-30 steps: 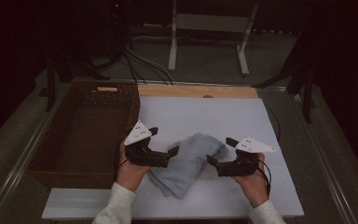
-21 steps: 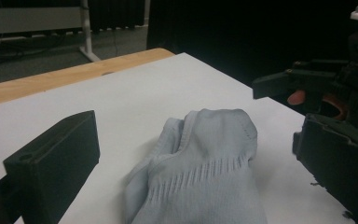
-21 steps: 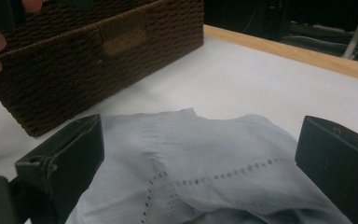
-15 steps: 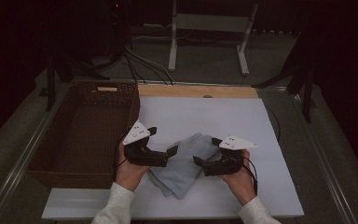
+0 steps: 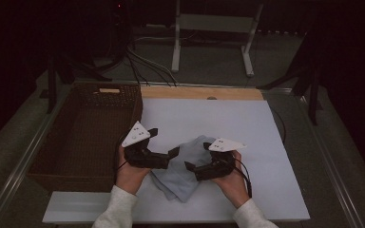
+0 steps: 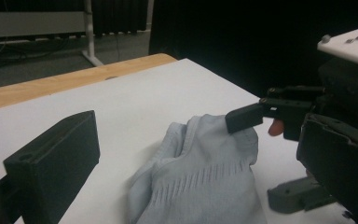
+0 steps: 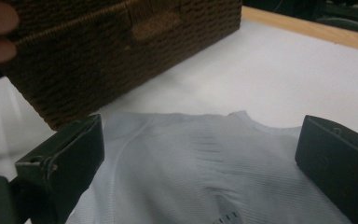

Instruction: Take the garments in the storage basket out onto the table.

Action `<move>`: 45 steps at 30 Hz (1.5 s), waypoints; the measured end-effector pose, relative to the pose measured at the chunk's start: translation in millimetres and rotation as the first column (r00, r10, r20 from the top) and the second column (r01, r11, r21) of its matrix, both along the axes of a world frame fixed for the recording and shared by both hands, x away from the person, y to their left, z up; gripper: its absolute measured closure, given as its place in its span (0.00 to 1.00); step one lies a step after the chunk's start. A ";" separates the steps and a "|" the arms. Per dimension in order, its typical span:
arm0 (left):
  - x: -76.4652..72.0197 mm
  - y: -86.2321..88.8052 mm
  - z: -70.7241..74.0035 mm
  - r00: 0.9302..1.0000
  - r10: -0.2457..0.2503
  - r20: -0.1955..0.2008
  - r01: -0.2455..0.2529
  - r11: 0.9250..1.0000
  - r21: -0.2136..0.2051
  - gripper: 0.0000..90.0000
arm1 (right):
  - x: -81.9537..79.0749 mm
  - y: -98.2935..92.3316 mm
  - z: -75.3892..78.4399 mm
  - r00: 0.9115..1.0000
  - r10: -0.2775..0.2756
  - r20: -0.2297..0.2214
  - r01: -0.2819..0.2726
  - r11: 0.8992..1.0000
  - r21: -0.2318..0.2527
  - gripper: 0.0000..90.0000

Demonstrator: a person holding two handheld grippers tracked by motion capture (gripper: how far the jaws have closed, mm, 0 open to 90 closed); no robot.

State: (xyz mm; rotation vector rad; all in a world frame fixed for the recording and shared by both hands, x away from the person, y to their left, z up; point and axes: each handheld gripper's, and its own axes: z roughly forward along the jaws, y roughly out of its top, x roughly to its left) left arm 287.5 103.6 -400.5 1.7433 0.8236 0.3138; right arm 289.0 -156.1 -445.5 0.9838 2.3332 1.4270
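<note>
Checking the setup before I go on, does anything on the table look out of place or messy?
Only the pale blue garment: it lies crumpled in a heap on the white table, beside the wicker basket, not folded. Nothing looks spilled or damaged.

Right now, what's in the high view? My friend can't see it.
Two hands each hold a hand-held gripper, left and right, both open at a crumpled pale blue cloth on a white table. A brown wicker basket sits left.
</note>
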 end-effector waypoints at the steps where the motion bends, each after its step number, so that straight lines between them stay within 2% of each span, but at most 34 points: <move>1: -0.1 0.1 0.0 1.000 0.000 0.001 0.000 1.000 -0.003 0.00 | 0.3 1.5 -1.0 1.000 0.001 -0.002 -0.001 1.000 -0.007 0.02; 3: 0.0 0.9 0.3 1.000 0.000 0.001 0.000 1.000 -0.004 0.00 | 1.0 4.5 -3.6 1.000 0.000 -0.011 0.000 1.000 -0.025 0.02; 10: 0.3 2.7 0.2 1.000 0.005 -0.001 -0.005 1.000 -0.006 0.00 | 2.5 6.5 -10.2 0.999 -0.009 -0.053 0.006 0.998 -0.070 0.12; 22: 1.3 1.2 -1.5 1.000 -0.002 -0.006 0.002 1.000 0.002 0.00 | -0.1 7.4 -14.1 0.997 -0.004 -0.082 -0.008 0.989 -0.150 0.44; 24: 1.2 1.3 -1.5 1.000 -0.001 -0.007 0.001 1.000 0.001 0.00 | -0.6 8.5 -14.3 0.997 -0.002 -0.083 -0.012 0.987 -0.163 0.46; 28: 1.2 1.3 -1.7 1.000 -0.001 -0.008 0.001 1.000 0.001 0.00 | -2.3 11.0 -14.6 0.996 0.014 -0.088 -0.030 0.982 -0.186 0.67; 30: 1.2 1.4 -1.6 1.000 -0.002 -0.008 0.002 1.000 0.000 0.00 | -3.4 11.2 -14.0 0.996 0.024 -0.082 -0.039 0.980 -0.196 0.81; 33: 1.3 1.9 -1.6 1.000 -0.002 -0.008 0.002 1.000 -0.001 0.00 | -5.0 8.7 -11.3 0.996 0.034 -0.081 -0.048 0.982 -0.185 0.92; 45: 0.6 3.1 -0.5 1.000 0.000 -0.004 0.000 1.000 -0.004 0.00 | -21.0 -14.2 -4.4 0.997 0.055 -0.058 -0.065 0.978 -0.197 0.96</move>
